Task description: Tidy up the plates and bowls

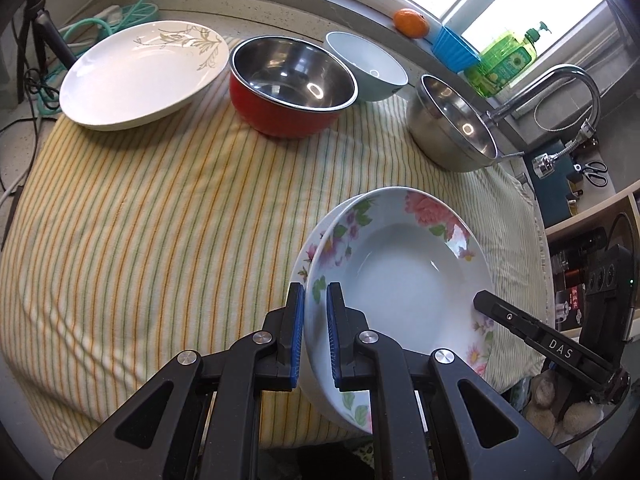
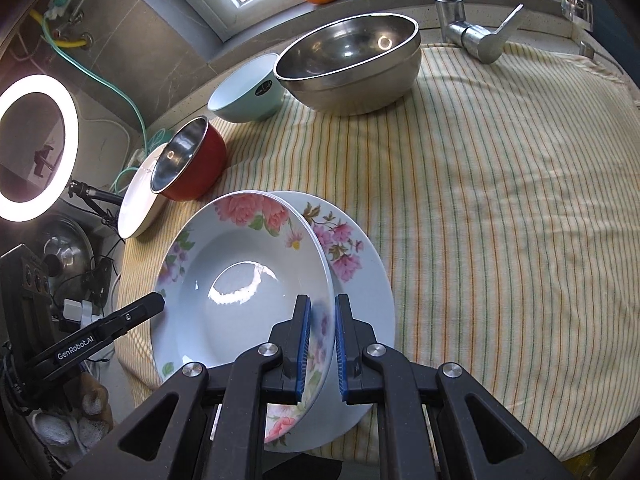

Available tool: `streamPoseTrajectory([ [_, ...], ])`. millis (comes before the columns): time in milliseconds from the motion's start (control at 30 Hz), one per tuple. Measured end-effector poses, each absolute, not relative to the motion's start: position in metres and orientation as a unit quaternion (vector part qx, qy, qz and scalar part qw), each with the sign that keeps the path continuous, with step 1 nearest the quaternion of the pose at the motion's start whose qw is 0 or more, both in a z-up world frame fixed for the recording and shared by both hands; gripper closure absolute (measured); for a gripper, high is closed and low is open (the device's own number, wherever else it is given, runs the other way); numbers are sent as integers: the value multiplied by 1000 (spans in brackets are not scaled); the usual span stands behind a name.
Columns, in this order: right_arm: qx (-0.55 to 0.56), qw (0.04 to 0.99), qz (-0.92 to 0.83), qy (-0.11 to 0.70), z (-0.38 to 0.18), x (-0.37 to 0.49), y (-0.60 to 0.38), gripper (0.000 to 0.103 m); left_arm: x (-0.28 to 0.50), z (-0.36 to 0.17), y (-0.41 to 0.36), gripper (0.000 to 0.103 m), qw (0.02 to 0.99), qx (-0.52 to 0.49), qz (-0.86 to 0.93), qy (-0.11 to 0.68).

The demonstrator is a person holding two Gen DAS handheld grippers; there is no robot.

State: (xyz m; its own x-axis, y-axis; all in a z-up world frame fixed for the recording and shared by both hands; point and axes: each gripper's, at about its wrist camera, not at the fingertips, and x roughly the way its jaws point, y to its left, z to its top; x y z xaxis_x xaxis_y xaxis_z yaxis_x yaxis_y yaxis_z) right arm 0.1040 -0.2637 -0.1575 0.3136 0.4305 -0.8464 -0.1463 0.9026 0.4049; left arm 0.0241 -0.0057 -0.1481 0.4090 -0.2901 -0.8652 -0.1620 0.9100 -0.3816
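A deep floral plate (image 1: 400,268) (image 2: 240,276) is held by its rim from two sides. My left gripper (image 1: 316,304) is shut on its near-left rim, and my right gripper (image 2: 322,320) is shut on the opposite rim. Each gripper's finger also shows in the other view, at the plate's edge. A second floral plate (image 2: 360,256) lies right under the held one, sticking out to one side; I cannot tell whether they touch. Farther back stand a white leaf-pattern plate (image 1: 140,76), a red steel-lined bowl (image 1: 292,84), a pale blue bowl (image 1: 368,64) and a steel bowl (image 1: 456,124).
A striped cloth (image 1: 160,220) covers the counter. On the window sill sit an orange (image 1: 410,22), a blue cup (image 1: 454,50) and a green soap bottle (image 1: 504,60). A faucet (image 2: 472,32) stands at the back, and a ring light (image 2: 36,148) glows off the counter's end.
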Motion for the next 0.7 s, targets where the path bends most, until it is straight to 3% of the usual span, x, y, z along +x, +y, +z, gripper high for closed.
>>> streamPoseTrajectory([
  [700,132,797,171,564,-171,106,-275,92,34,-159,-23,93,811,-186,-40,553],
])
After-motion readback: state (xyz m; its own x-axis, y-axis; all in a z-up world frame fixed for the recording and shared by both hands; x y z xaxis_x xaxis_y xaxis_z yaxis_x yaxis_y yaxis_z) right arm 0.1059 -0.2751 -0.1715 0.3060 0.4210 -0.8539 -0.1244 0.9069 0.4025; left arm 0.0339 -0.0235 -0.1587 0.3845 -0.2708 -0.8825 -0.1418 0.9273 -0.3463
